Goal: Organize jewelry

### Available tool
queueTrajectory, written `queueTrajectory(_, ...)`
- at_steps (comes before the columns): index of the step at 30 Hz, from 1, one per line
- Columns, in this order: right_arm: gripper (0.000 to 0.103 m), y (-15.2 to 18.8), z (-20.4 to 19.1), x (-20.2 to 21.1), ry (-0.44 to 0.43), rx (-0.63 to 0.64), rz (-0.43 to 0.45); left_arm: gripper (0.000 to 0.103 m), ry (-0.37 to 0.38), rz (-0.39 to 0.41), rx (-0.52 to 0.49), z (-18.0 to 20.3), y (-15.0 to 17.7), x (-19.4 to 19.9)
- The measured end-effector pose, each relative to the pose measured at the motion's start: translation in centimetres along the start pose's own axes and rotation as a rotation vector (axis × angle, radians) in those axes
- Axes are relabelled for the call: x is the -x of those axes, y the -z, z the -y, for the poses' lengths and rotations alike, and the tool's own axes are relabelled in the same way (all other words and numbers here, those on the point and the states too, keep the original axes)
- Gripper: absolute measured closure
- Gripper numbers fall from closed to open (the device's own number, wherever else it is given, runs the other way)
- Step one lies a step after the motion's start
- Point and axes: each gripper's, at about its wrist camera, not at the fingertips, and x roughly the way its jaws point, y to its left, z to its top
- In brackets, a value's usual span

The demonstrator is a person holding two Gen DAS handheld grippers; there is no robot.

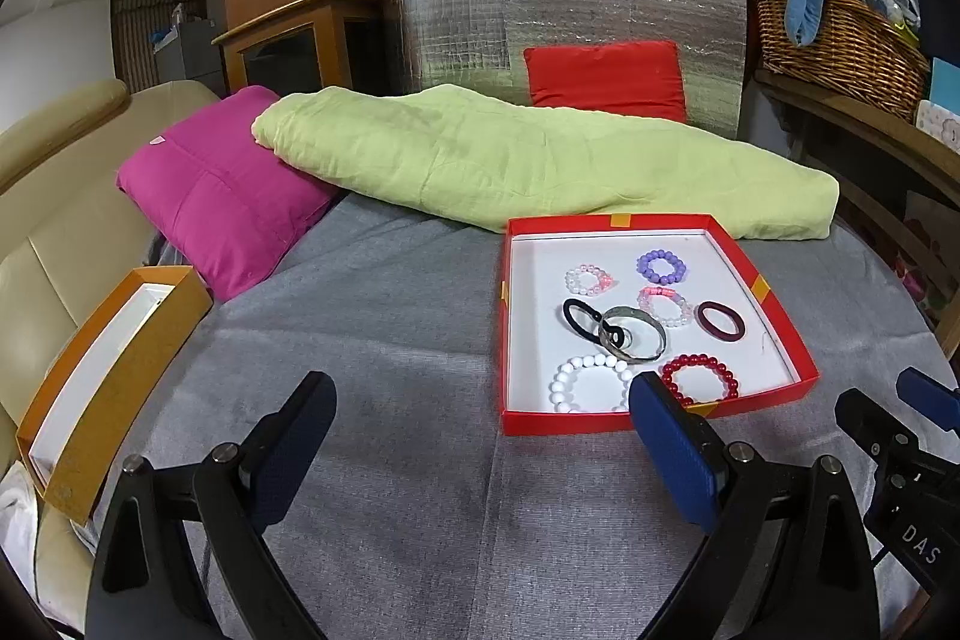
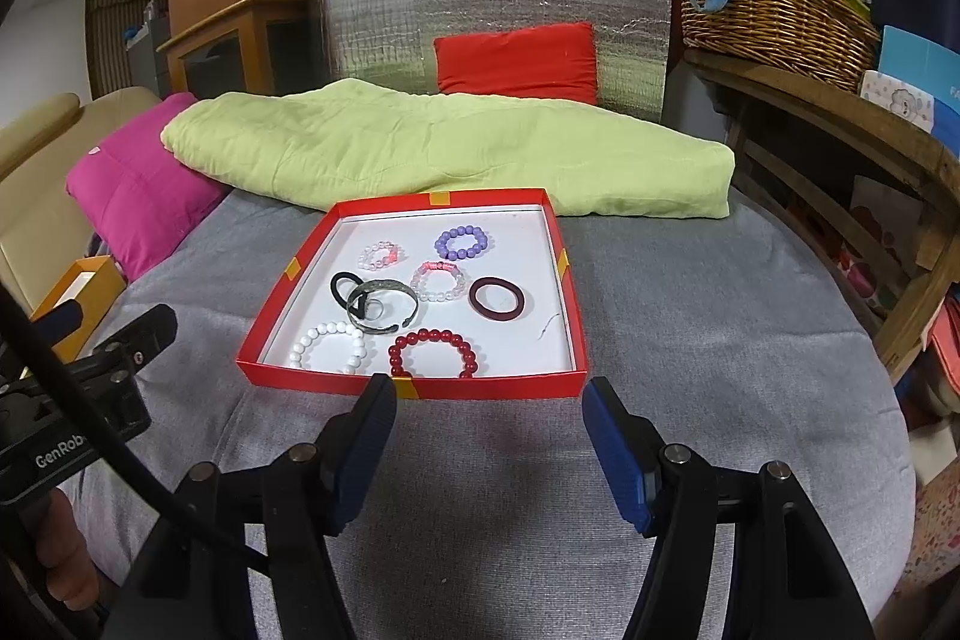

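A: Where does the jewelry sit?

B: All of it lies in the red tray (image 2: 573, 304) on the grey cloth (image 2: 690, 340). The orange box (image 1: 114, 388) stands well apart at the left; its white inside looks bare, though I see only part. That fits sorting about to start or just reset.

A: And the grippers?

B: The left gripper (image 1: 480, 436) and the right gripper (image 2: 489, 436) both hover with jaws spread wide, holding nothing.

A: Any handling advice?

B: The red bead bracelet (image 2: 433, 353) and white bead bracelet (image 2: 330, 343) are round, glossy and flexible; pinch across one strand. The metal cuff (image 2: 384, 307) overlaps the black ring (image 2: 348, 287), so lift it gently. The maroon bangle (image 2: 496, 299) is rigid and smooth.
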Motion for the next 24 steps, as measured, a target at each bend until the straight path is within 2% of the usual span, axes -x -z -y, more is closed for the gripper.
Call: queueTrajectory(24, 0.035, -0.16, -0.79, -0.26, -0.007, 0.007, -0.001, 0.005, 0.013, 0.005, -0.007, -0.49, -0.2, 0.39)
